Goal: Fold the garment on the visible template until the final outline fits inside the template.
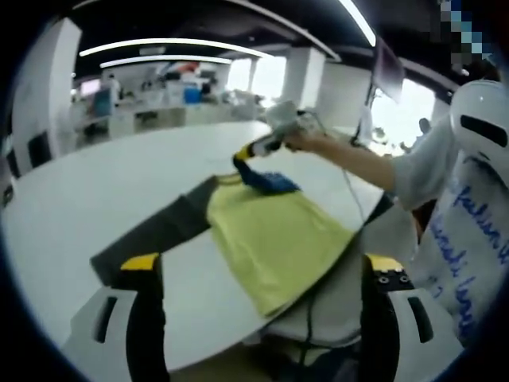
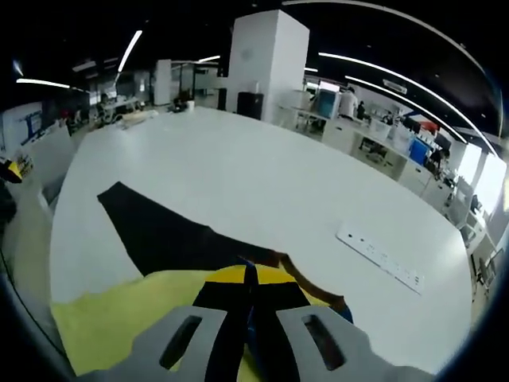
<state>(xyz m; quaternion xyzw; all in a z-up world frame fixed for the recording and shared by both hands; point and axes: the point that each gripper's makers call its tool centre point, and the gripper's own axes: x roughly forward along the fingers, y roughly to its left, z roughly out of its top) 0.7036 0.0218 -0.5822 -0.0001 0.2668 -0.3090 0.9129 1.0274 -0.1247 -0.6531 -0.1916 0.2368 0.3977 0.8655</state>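
A yellow garment lies flat on the white table, partly over a dark template that sticks out to its left. At the garment's far end, my right gripper, held in a person's hand, is shut on a blue part of the fabric and lifts it a little. My left gripper hangs wide open above the table's near edge, with nothing between its jaws. In the right gripper view the shut gripper pinches blue cloth over the yellow garment, and the black template stretches ahead.
A white power strip lies on the table to the right. The person's torso in a white shirt stands close at the right. A cable trails from the right gripper. Office desks and a pillar stand beyond.
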